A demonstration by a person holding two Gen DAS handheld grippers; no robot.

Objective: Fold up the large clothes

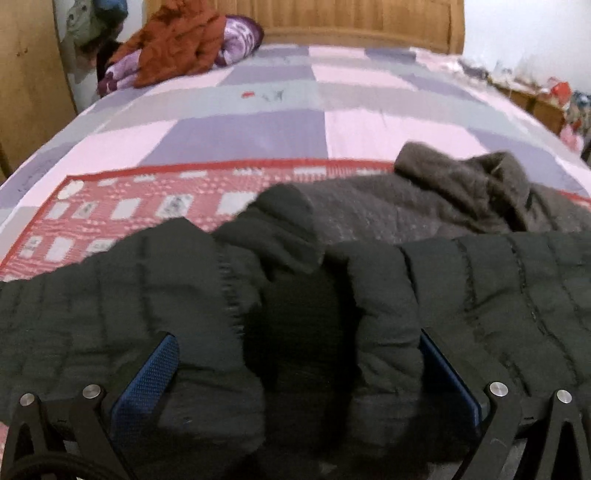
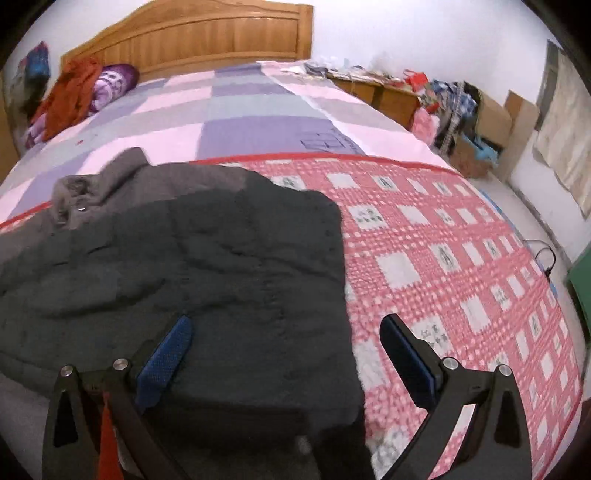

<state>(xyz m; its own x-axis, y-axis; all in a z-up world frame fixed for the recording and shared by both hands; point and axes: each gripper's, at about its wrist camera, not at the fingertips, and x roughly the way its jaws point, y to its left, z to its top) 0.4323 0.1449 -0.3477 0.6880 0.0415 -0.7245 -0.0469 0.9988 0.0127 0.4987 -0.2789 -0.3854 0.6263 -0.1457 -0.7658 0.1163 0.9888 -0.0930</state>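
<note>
Left gripper: jaws set wide, blue pads on either side of a bunched fold of the black jacket. The fabric fills the gap between the fingers; both pads look to be against the padding, though the blur leaves it unclear whether they press it or merely flank it.

Right gripper: jaws wide apart and holding nothing. The left finger lies over the jacket near its edge; the right finger hangs over the red checked blanket, clear of the garment. The jacket's edge runs between the two.

The jacket lies spread across the near part of the bed, on the blanket. In the left wrist view it fills the lower half from 3 to 9 o'clock, with its grey lining and collar turned up at 1 o'clock. In the right wrist view it covers the lower left, from 6 to 10 o'clock.

Beyond it the pink and purple checked sheet runs to a wooden headboard at 12 o'clock. An orange garment lies heaped on a purple pillow at 11 o'clock.

Containers: cardboard boxes on the floor at 2 o'clock in the right wrist view; contents cannot be made out.
</note>
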